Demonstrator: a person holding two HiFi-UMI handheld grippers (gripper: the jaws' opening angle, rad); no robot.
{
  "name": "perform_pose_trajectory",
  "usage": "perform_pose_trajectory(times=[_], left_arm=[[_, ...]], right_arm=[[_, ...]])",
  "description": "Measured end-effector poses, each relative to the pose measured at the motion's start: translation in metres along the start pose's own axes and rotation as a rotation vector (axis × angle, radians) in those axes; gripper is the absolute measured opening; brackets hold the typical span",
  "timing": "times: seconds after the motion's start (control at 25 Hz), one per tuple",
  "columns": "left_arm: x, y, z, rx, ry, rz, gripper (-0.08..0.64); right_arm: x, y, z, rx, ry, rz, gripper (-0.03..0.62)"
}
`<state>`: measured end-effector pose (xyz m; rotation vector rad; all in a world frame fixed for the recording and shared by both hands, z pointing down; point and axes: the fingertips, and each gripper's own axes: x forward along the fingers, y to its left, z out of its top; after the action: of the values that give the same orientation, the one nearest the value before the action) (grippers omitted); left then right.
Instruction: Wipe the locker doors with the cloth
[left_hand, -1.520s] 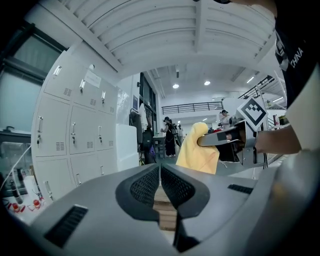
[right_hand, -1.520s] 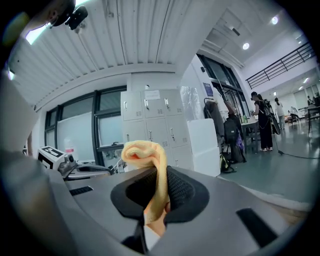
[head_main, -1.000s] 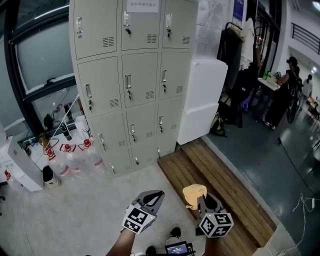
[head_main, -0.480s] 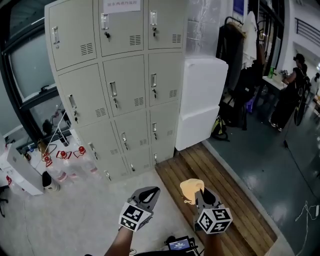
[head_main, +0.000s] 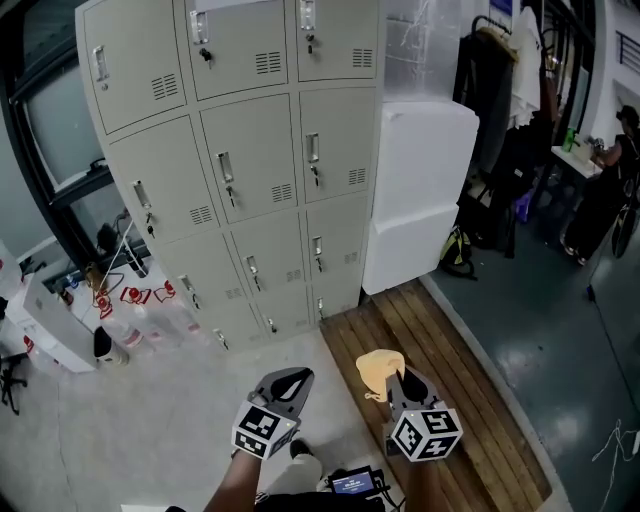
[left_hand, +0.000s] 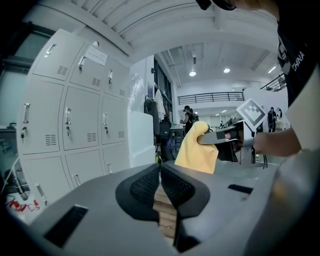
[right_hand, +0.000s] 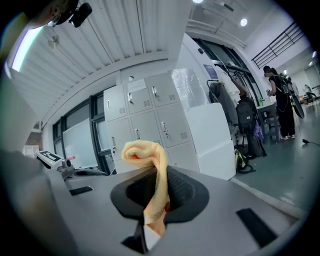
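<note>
A block of grey metal lockers (head_main: 240, 160) with small doors and key handles stands ahead, also in the left gripper view as lockers (left_hand: 65, 125) and in the right gripper view as lockers (right_hand: 150, 125). My right gripper (head_main: 392, 378) is shut on a yellow cloth (head_main: 378, 368), which bunches above the jaws as the cloth (right_hand: 147, 160). The same cloth (left_hand: 197, 150) hangs in the left gripper view. My left gripper (head_main: 290, 380) is held low at the left, jaws shut with nothing between them. Both grippers are well short of the lockers.
A white foam block stack (head_main: 415, 195) stands right of the lockers. Wooden decking (head_main: 440, 370) lies below it. Water bottles (head_main: 150, 320) and clutter sit at the lockers' left foot. A coat rack (head_main: 510, 120) and a person (head_main: 615, 180) are at the far right.
The view has swung and drawn closer to the lockers, which sit lower and larger in frame. Both grippers keep their hold and relative places.
</note>
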<state>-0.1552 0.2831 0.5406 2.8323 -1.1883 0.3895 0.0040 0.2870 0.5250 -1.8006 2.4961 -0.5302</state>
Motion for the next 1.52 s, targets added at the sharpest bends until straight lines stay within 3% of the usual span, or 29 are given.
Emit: perform_pose_trajectory(times=[0.32,0.88,1.2,1.52], left_arm=[[0.047,0.041,-0.001,-0.022,-0.005,0.016,0.028],[0.141,0.166,0.03,-0.02,-0.033,0.044,0.028],[0.184,0.185,0.023,-0.045,0.0,0.019,0.028],[0.24,0.202,0.034,-0.056,-0.007,0.065,0.028]], right_arm=[[0.06,-0.019,0.009,-0.012,0.017,0.025,0.064],[0.215,-0.034,0.06,-0.047,0.012,0.058,0.064],[0.259,-0.057,0.063,-0.033,0.035,0.058,0.064],[0.307,-0.096,0.08,-0.045,0.046,0.11,0.064]])
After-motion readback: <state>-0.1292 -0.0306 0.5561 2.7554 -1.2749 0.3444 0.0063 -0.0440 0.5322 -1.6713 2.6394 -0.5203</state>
